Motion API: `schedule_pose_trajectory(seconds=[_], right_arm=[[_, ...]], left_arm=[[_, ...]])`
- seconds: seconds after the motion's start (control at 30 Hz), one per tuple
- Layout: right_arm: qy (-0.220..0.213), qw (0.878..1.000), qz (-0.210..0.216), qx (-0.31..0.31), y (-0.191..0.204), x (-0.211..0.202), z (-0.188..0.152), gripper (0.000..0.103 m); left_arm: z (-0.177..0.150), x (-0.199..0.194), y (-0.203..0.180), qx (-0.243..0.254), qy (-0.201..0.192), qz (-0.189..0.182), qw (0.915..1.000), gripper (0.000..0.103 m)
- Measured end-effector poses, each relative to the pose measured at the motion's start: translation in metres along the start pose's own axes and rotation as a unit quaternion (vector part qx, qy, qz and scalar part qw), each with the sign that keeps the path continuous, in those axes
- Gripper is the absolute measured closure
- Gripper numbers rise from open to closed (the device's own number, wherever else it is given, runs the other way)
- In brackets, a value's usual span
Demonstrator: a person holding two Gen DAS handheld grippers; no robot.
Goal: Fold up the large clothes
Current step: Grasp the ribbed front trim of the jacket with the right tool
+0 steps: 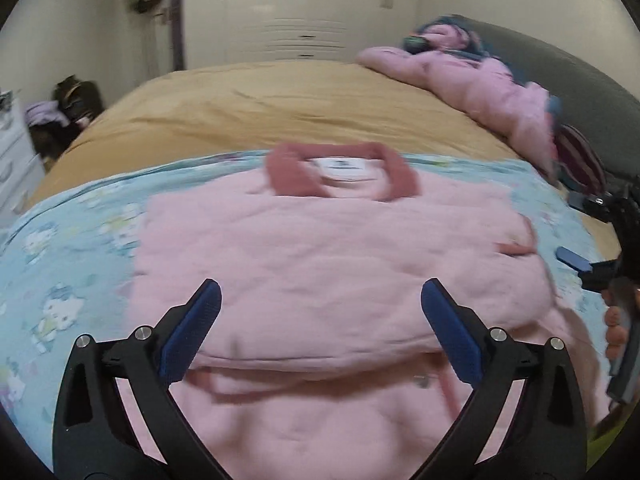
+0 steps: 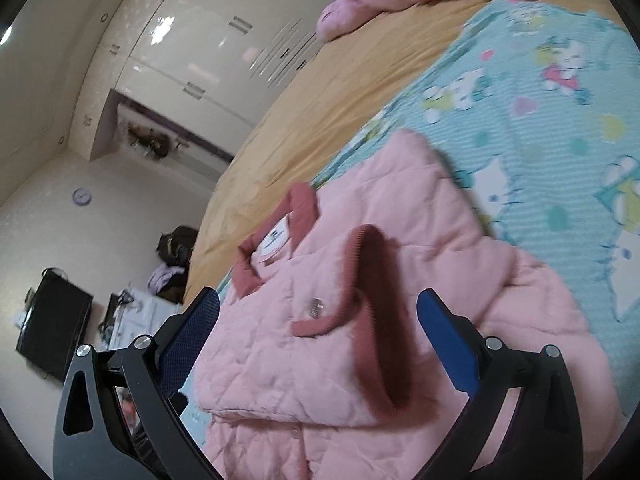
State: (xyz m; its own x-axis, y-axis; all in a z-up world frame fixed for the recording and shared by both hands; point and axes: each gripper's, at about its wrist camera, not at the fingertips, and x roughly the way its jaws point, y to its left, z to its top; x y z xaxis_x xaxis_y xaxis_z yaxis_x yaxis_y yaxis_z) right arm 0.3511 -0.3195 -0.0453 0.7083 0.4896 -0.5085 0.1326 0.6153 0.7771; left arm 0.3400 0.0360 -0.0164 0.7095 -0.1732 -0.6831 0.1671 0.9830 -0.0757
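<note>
Both tongs are wide open and hold nothing. Left gripper [image 1: 320, 304] hangs over the pink jacket [image 1: 320, 264], and its 2 blue pads stand far apart with only cloth under them. Right gripper [image 2: 318, 312] hangs over the same jacket [image 2: 360, 280] from the other side, and its jaws are spread too. In the left view you can see the right gripper [image 1: 588, 236] at the right edge, with some fingers [image 1: 616, 324] of the person's hand around its handle.

That jacket is puffy and quilted. It lies on a light blue blanket [image 1: 80, 264] with cartoon cats on it, and the blanket is spread over the near part of the bed [image 1: 260, 116]. It is already partly folded, with 1 sleeve laid across the front. You can see the dark pink cuff [image 2: 360, 264] of that sleeve on top, next to a small silver snap [image 2: 316, 306]. The dark pink collar [image 1: 340, 172] points toward the far side of the bed, and a white label [image 1: 344, 166] shows inside it.

More pink clothes [image 1: 460, 76] sit in a heap at the far right corner of the bed. White closets [image 1: 304, 12] stand along the far wall.
</note>
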Motion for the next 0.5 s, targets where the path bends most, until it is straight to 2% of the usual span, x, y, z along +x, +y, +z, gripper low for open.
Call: schedule_pose_trajectory(seconds=[0.2, 0.27, 0.33, 0.37, 0.4, 0.43, 0.47, 0.5], right_arm=[[0.039, 0.998, -0.044, -0.002, -0.003, 0.037, 0.013, 0.005], [0.04, 0.998, -0.038, -0.004, -0.004, 0.041, 0.014, 0.009], [0.042, 0.999, -0.024, -0.011, -0.003, 0.047, 0.014, 0.019], [0.044, 0.999, -0.024, -0.015, -0.003, 0.05, 0.014, 0.027], [0.052, 0.998, -0.029, -0.021, -0.004, 0.055, 0.013, 0.04], [0.057, 0.998, -0.029, -0.025, -0.004, 0.058, 0.013, 0.048], [0.059, 0.998, -0.023, -0.03, -0.004, 0.061, 0.012, 0.067], [0.056, 0.997, -0.023, -0.039, -0.003, 0.061, 0.013, 0.078]], left_arm=[[0.004, -0.001, 0.045, -0.102, -0.012, -0.017, 0.9946, 0.009], [0.002, -0.001, 0.059, -0.126, -0.011, -0.011, 0.9919, 0.009], [0.0, -0.002, 0.066, -0.143, -0.013, -0.005, 0.9896, 0.009], [-0.001, -0.002, 0.07, -0.152, -0.017, -0.005, 0.9882, 0.009], [-0.002, -0.004, 0.074, -0.162, -0.023, -0.01, 0.9864, 0.009], [-0.002, -0.003, 0.077, -0.171, -0.027, -0.018, 0.9847, 0.009], [-0.003, -0.003, 0.079, -0.179, -0.029, -0.025, 0.9832, 0.009], [-0.004, -0.002, 0.081, -0.183, -0.03, -0.027, 0.9822, 0.009]])
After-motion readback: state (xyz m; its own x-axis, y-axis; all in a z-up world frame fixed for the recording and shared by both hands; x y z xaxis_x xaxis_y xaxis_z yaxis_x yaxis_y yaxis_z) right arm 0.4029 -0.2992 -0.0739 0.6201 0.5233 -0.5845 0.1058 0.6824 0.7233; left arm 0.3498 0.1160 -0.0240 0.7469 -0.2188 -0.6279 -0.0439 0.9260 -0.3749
